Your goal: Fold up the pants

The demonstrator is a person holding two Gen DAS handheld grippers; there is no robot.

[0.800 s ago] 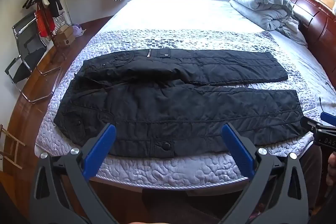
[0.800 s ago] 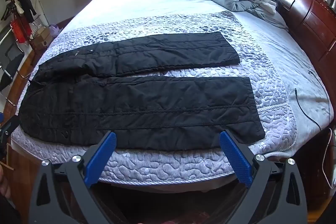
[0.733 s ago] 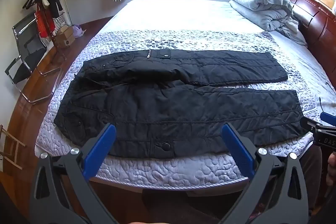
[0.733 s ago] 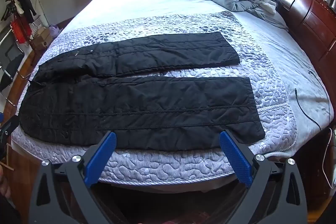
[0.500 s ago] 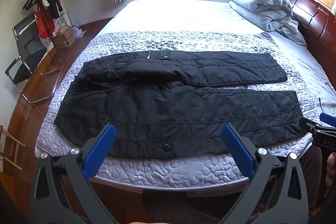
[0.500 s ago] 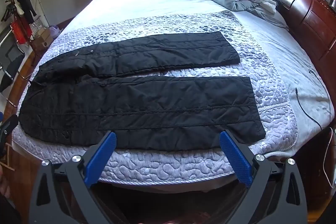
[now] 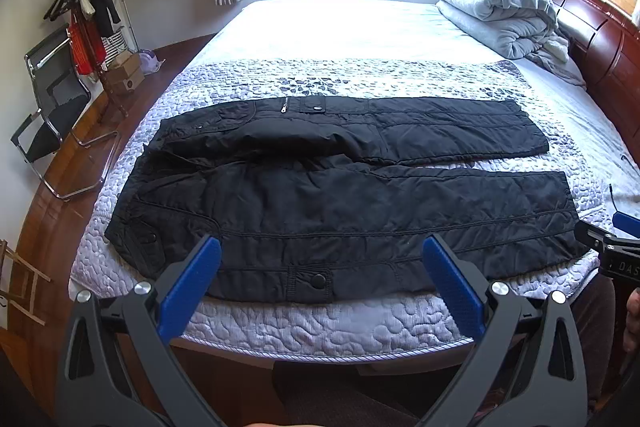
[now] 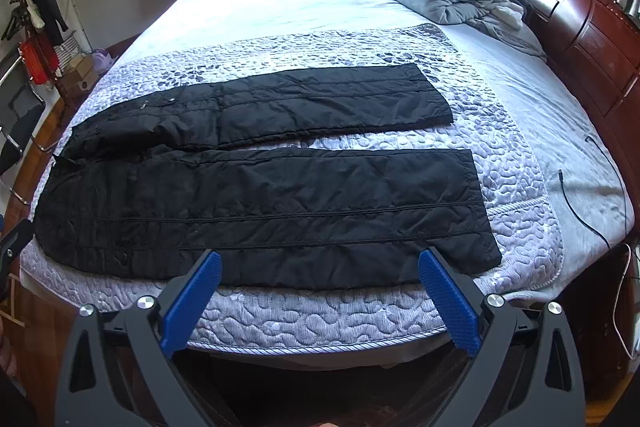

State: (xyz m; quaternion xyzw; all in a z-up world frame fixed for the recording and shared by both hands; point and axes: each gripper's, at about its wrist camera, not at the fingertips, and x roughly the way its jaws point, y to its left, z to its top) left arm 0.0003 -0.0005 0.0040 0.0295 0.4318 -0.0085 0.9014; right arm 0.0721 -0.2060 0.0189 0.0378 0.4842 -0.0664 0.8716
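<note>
Two claws are mine, and both are wide open with nothing in them. My left claw hangs near the waist end, my right claw near the leg ends. Just past them the black pants lie flat on the bed, legs apart. No fold is made yet, I think. Next I should pinch the near edge and lift it over the far leg.
</note>
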